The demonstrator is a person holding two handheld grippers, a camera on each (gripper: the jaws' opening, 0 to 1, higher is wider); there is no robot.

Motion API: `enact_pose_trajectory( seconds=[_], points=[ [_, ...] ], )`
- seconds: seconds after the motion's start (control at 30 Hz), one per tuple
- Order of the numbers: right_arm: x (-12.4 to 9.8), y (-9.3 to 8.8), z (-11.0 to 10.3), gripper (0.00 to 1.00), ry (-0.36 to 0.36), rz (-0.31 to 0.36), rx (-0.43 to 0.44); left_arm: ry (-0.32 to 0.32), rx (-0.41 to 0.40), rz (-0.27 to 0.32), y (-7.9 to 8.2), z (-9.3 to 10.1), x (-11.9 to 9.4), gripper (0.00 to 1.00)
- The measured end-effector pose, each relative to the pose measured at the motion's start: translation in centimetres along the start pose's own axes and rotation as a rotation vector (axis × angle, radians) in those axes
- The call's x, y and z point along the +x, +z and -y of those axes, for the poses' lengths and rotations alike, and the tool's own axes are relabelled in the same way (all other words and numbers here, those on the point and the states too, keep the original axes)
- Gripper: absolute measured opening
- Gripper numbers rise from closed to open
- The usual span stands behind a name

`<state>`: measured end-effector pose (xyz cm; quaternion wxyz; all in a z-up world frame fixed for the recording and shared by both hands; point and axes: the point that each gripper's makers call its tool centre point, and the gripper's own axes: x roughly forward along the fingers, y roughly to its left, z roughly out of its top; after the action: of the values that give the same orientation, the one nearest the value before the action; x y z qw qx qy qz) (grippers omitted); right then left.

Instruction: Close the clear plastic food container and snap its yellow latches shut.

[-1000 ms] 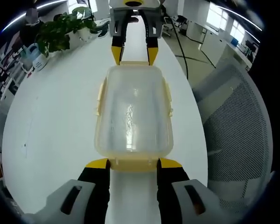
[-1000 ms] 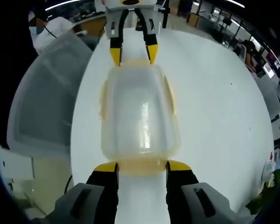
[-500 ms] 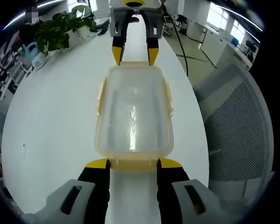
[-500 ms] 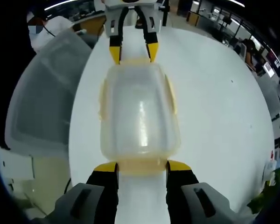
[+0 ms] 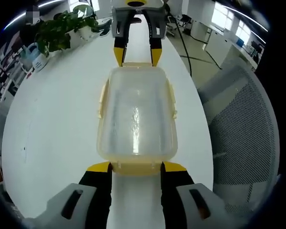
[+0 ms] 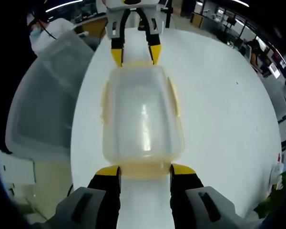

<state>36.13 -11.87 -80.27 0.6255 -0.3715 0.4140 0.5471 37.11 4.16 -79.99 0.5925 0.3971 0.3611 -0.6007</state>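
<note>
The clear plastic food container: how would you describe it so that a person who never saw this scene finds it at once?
Look at the long white table. The clear plastic food container lies on it, between the left gripper and the right gripper, one at each short end. It is rectangular with rounded corners, and its pale yellow latches set it apart.

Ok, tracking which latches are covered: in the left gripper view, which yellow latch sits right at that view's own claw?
The end latch at the view's bottom, between the left claw tips; the far-end latch sits at the other claw, and the side ones are unattended.
</note>
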Motion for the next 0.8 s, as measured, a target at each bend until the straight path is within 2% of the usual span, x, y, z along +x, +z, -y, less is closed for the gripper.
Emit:
enact_pose_trajectory(
  seconds=[0.23, 0.37, 0.5, 0.8],
  points=[
    [-0.30, -0.08, 0.02, 0.40, 0.007, 0.011, 0.010, 0.003, 0.006, -0.006, 0.16, -0.11, -0.26, 0.41],
    [-0.48, -0.28, -0.21, 0.42, 0.019, 0.013, 0.040, 0.014, -0.024, 0.005, 0.39, -0.39, -0.52, 0.53],
    [-0.58, -0.32, -0.28, 0.45, 0.023, 0.020, 0.066, 0.006, -0.031, 0.008, 0.58, -0.09, -0.56, 0.53],
    [-0.74, -0.52, -0.71, 0.43, 0.026, 0.019, 0.084, 0.003, -0.037, 0.004, 0.67, 0.18, -0.55, 0.51]
  ],
)
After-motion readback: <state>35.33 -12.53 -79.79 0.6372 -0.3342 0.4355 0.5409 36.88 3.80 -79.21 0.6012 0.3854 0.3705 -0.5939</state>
